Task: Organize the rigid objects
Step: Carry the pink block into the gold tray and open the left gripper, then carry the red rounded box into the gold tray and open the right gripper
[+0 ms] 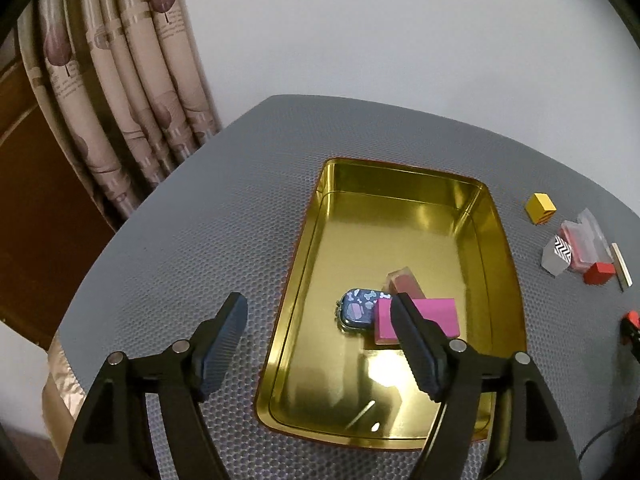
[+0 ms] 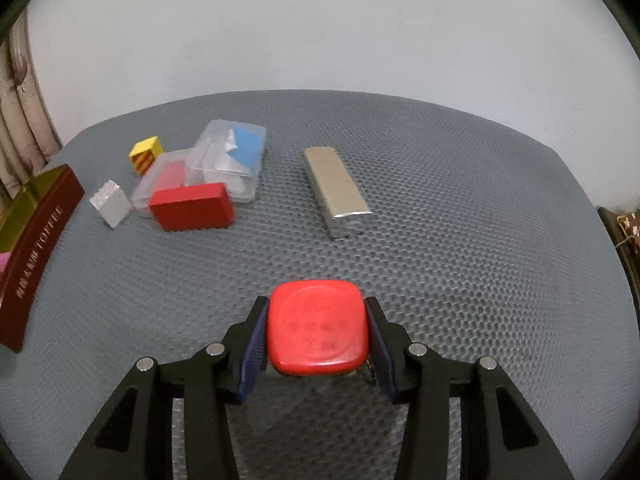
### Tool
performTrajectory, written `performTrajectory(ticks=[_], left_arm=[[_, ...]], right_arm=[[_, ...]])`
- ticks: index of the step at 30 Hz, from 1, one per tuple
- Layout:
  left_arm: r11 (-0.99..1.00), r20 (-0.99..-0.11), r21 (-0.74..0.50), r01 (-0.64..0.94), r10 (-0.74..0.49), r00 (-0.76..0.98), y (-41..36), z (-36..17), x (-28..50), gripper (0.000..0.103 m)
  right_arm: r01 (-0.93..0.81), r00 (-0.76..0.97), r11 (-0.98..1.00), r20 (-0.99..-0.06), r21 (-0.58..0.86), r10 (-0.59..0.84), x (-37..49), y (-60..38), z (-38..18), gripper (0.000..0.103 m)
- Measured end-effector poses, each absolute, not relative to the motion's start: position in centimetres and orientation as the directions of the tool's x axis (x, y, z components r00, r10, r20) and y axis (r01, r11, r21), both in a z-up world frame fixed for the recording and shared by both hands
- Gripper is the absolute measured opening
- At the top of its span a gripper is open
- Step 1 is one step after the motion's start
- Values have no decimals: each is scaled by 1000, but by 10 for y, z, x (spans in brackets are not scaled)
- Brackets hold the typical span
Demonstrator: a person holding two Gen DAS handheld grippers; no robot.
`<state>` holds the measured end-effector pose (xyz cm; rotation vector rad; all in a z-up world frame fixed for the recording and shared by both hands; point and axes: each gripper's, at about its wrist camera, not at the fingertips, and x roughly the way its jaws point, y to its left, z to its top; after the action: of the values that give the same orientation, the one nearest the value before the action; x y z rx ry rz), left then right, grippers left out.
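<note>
Mirror-Bright Tin on a Matt Honeycomb Mat

The gold tin (image 1: 404, 216) is polished metal inside, glossy enough to throw back lamp glare, with a dark red printed outer wall. The grey table mat (image 2: 440, 240) looks matt and rough, embossed in small hexagons. The red rounded case (image 2: 318, 328) is smooth, slightly shiny plastic with raised lettering. The clear boxes (image 2: 224, 160) are see-through plastic. The silver bar (image 2: 336, 184) has a dull foil sheen. The curtain (image 1: 120, 80) is patterned cloth with a soft lustre

Keychain (image 1: 355, 311) and blocks (image 1: 416, 320) lie in tin (image 1: 304, 256).
</note>
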<state>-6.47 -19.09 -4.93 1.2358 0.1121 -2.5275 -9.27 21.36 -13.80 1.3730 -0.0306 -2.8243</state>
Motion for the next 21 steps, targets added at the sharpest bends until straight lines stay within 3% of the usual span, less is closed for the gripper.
performTrajectory(ticks=[21], left_arm=[[-890,-781,40,454,-311,-542,-230,-40,-62,76]], right_arm=[[494,-586,-866,-708,73,-394,-67,-14,-54,47]])
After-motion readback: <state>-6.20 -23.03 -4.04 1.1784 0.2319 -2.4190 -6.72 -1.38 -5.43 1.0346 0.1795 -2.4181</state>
